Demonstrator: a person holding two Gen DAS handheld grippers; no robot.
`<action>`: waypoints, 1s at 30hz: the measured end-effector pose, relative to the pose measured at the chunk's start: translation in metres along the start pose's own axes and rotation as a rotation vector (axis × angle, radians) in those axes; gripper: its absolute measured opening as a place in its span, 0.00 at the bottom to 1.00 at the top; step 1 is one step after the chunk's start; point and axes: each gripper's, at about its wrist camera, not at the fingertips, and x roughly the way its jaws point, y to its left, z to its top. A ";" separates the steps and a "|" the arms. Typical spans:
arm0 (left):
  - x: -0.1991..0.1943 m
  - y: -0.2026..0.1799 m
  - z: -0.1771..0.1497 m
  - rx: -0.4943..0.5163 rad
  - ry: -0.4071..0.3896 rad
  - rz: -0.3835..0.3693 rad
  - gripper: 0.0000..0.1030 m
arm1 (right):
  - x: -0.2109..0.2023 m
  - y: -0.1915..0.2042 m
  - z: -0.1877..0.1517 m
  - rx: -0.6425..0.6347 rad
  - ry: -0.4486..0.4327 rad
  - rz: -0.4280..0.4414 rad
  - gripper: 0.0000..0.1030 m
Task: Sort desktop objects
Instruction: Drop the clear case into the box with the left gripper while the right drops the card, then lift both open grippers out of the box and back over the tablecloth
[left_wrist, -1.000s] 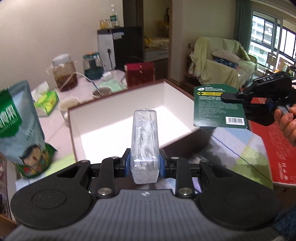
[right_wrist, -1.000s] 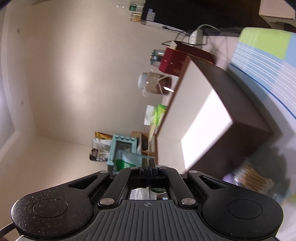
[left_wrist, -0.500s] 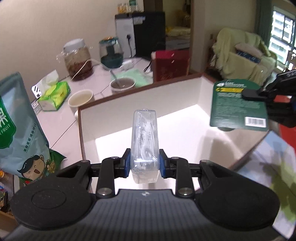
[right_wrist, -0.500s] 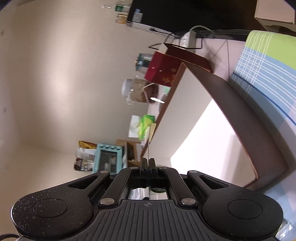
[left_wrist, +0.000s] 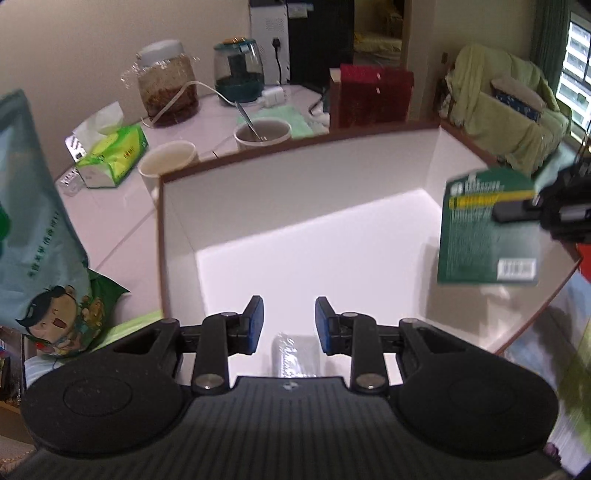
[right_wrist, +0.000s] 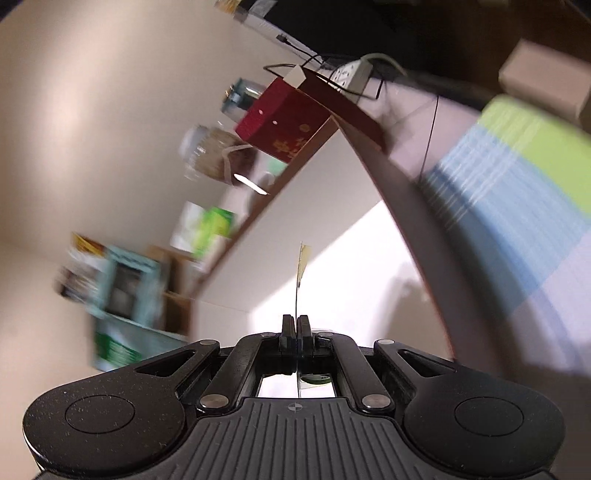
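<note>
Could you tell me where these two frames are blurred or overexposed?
Left wrist view: the green card and the right hand-held gripper are motion-smeared; the box floor is blown out white. Right wrist view: the whole background streaks, sharp only on its own gripper body.

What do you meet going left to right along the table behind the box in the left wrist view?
Tissue pack → empty cup → bowl with spoon → red gift box.
</note>
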 end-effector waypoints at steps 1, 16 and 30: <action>-0.004 0.001 0.001 -0.004 -0.010 0.005 0.25 | 0.002 0.008 -0.001 -0.068 -0.004 -0.054 0.00; -0.047 0.011 -0.008 -0.088 -0.005 0.055 0.38 | 0.007 0.073 -0.038 -0.388 0.029 -0.056 0.86; -0.077 -0.005 -0.026 -0.091 0.011 0.079 0.46 | -0.030 0.062 -0.039 -0.342 0.075 -0.175 0.86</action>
